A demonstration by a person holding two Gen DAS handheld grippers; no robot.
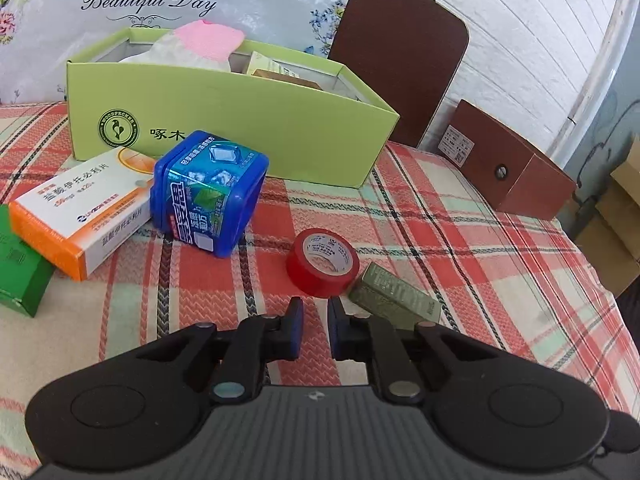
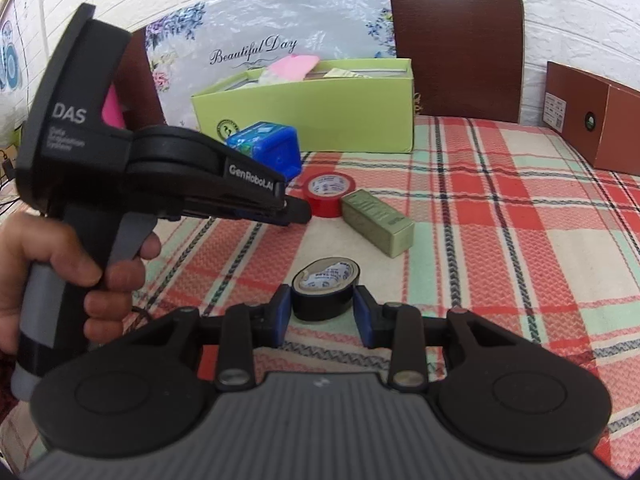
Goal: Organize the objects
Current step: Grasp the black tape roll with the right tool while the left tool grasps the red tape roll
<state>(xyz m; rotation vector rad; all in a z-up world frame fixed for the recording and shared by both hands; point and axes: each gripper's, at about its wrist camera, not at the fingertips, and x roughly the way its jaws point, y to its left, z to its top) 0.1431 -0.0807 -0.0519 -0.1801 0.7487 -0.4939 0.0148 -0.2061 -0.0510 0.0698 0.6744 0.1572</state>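
Observation:
My right gripper [image 2: 322, 308] is shut on a black tape roll [image 2: 326, 292], whose sides sit against both blue pads just above the plaid cloth. My left gripper [image 1: 316, 312] is shut with nothing between its blue pads, only a thin slit showing. Just beyond its tips lie a red tape roll [image 1: 322, 262] and, to the right, an olive-green carton [image 1: 394, 296]. In the right wrist view the left gripper [image 2: 298, 212] is seen from the side, its tip next to the red tape roll [image 2: 328, 192] and near the olive carton [image 2: 376, 222]. A hand [image 2: 60, 272] grips its handle.
A lime-green open box [image 1: 240, 120] holding pink cloth and packets stands at the back. In front of it are a blue plastic container [image 1: 210, 192], an orange-and-white medicine box [image 1: 80, 216] and a green box [image 1: 18, 268]. A brown box [image 1: 508, 172] sits far right, a brown chair back [image 1: 400, 52] behind.

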